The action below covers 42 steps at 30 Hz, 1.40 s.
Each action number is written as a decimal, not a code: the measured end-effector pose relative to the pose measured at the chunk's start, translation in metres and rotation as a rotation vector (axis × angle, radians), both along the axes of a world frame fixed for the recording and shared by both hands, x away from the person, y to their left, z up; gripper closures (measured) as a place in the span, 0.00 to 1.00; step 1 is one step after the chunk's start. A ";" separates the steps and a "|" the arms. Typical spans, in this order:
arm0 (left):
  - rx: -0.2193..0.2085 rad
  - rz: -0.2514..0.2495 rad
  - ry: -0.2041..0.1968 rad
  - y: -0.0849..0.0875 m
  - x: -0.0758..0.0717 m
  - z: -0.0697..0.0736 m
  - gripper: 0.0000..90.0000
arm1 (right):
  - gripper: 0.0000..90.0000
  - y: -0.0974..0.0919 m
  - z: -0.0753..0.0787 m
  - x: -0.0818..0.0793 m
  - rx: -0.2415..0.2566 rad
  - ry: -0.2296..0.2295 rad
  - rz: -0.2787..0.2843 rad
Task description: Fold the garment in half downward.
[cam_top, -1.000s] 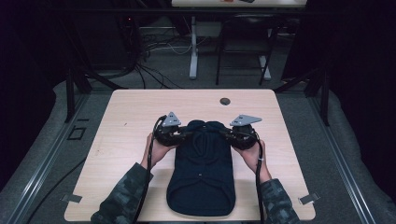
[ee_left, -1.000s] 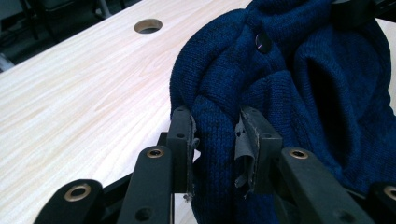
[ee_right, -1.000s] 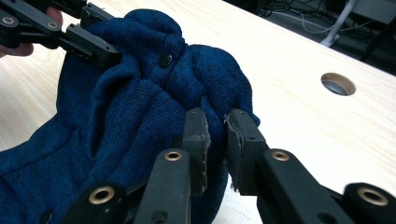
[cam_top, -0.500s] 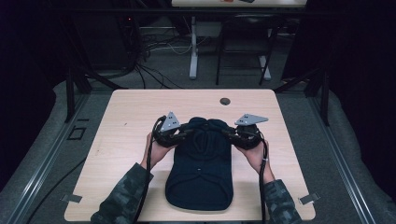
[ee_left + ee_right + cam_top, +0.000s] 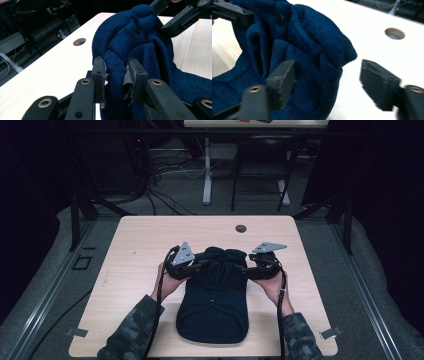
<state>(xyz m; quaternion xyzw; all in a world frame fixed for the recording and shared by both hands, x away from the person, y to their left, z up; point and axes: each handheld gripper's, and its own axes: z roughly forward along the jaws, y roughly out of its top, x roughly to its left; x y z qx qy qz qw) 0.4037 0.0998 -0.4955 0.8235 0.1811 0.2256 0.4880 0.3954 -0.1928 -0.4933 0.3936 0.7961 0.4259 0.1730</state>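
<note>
**Left hand-held gripper clamps the knit, right one lets go**

Left hand-held gripper (image 5: 116, 75) is clenched on a thick fold of the dark blue knitted garment (image 5: 214, 302), its pads pressing the wool from both sides. Right hand-held gripper (image 5: 325, 80) has just been opening: its jaws stand apart, the bunched knit lies between them, and the far pad is clear of the cloth. The garment lies flat on the pale wooden counter (image 5: 135, 250), its near end toward the person, its far end gathered up between the two tools. A small pale mark (image 5: 212, 295) sits mid-cloth (too small to read as a label). Beyond, a round hole (image 5: 241, 228) pierces the counter.
</note>
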 end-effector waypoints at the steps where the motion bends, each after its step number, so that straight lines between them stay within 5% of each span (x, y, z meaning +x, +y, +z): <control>1: -0.005 -0.004 0.000 0.000 0.000 0.000 0.79 | 0.25 0.000 -0.002 0.002 0.004 0.019 -0.004; 5: 0.007 -0.018 -0.001 0.000 -0.001 0.000 0.79 | 0.37 0.003 -0.007 0.007 -0.005 0.075 0.017; 11: 0.005 -0.018 0.001 0.002 -0.001 0.001 0.79 | 0.71 0.010 -0.004 -0.004 -0.064 -0.040 -0.013; 16: -0.001 -0.023 0.006 0.005 -0.003 0.004 0.78 | 0.82 0.011 0.002 -0.013 -0.086 -0.110 -0.013; 21: -0.011 -0.042 0.063 0.008 -0.005 0.006 0.76 | 0.85 0.012 0.005 -0.028 -0.089 -0.213 0.009; 28: 0.014 -0.060 0.111 0.007 -0.008 0.001 0.70 | 0.85 0.010 0.004 -0.043 -0.109 -0.270 0.035; 34: 0.045 -0.068 0.197 0.002 -0.005 -0.009 0.43 | 0.86 0.010 0.004 -0.053 -0.128 -0.301 0.061; 37: 0.069 -0.070 0.200 -0.003 -0.007 -0.014 0.43 | 0.86 0.009 0.003 -0.054 -0.125 -0.300 0.068; 42: 0.080 -0.054 0.154 -0.002 -0.011 -0.014 0.62 | 0.85 0.006 0.002 -0.056 -0.124 -0.292 0.079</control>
